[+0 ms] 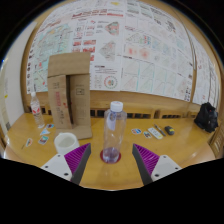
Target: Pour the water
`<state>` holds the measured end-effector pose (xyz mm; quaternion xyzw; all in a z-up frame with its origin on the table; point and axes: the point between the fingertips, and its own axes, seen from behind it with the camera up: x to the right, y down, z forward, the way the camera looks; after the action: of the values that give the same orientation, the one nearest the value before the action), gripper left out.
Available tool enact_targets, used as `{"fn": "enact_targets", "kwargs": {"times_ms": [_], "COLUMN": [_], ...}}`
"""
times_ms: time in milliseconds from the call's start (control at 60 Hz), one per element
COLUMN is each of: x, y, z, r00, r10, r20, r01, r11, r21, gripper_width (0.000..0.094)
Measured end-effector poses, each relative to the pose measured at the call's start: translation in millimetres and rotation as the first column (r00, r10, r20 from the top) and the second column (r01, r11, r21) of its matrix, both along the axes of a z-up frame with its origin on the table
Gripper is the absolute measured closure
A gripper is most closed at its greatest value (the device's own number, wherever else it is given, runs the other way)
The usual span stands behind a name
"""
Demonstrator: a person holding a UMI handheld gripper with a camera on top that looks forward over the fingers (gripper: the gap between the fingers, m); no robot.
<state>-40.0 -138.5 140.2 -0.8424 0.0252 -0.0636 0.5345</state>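
Now we see gripper (112, 158) spread — clear bottle (113, 130) upright on desk (180, 150) between pink pads (146, 157), gaps either side. White cup (66, 142) left of bottle; cardboard box (69, 93) behind — second bottle (37, 112) near desk's left edge.

A wooden bench (180, 150) with a warm, glossy orange-brown top carries everything here. Near its middle stands a clear plastic bottle (113, 131) with a pale cap, upright. At about nine o'clock from that bottle sits a white cup (66, 143), close by but apart from it. Behind the cup, toward ten o'clock, a tall brown cardboard box (69, 93) stands on end. Farther out toward nine o'clock, a second, smaller clear bottle (37, 112) stands upright near the bench's far end. At about three o'clock from the middle bottle, several small items (152, 132) lie scattered, too small to name. Beyond them a black object (207, 117) rests at the bench's far end.
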Motion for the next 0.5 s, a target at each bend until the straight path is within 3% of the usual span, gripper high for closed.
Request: {"fn": "enact_targets", "kwargs": {"times_ms": [283,500], "x": [-61,-108], "y": [-205,-326], "z": [37,52], "r00": [0.998,0.998], "r10": [-0.063,-0.064], "r20": [0.011,0.027], "r01": [0.064,0.067], "r11": [0.996,0.994], "r21": [-0.064,-0.085], "gripper_width": [0.0087,0.0084]}}
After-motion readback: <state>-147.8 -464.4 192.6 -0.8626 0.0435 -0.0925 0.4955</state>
